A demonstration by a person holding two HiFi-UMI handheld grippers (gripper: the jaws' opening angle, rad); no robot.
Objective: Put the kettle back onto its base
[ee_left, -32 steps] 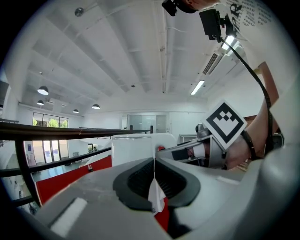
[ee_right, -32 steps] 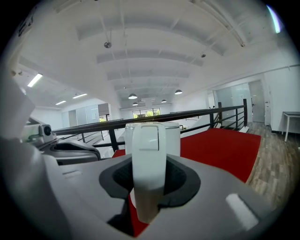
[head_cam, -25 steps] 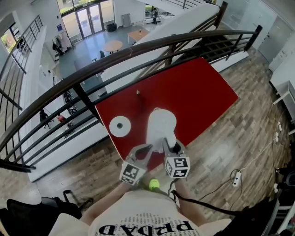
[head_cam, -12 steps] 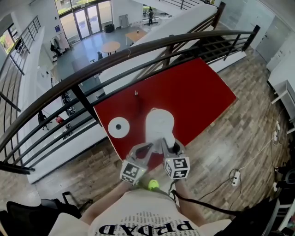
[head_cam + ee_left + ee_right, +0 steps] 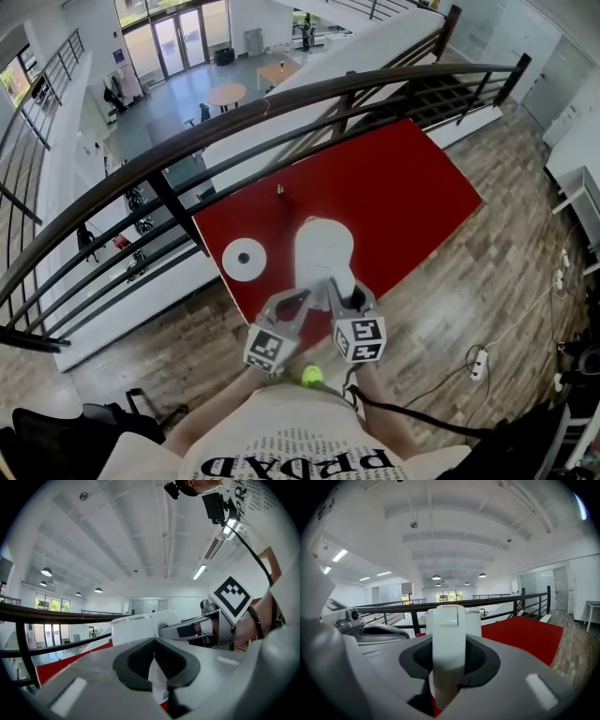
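1. Base (image 5: 245, 259): a white disc with a dark centre, lying flat on the red surface (image 5: 403, 187). It sits left of the kettle (image 5: 323, 246), near it but apart from it. The kettle is not on the base.

2. Left hand-held gripper (image 5: 298, 302): positioned below-left of the kettle, with its tips close to the kettle's near edge. In the left gripper view its 2 dark pads (image 5: 140, 660) are pressed together along 1 line. The kettle body stands just ahead of them. A narrow white strip shows under the pads, and what it is cannot be told.

3. Kettle: white, seen from above over the surface. It is right of the base, and its handle (image 5: 449, 634) points toward the person. No view shows whether its underside rests on the surface or hangs clear of it.

4. Right hand-held gripper (image 5: 349, 300): positioned below-right of the kettle. In the right gripper view its 2 pads pinch the kettle handle, 1 on each side. The handle stands upright between them, and the kettle body is directly behind it.

5. Railing (image 5: 281, 103): dark bars curving across the scene beyond the kettle, past the far edge of the surface.
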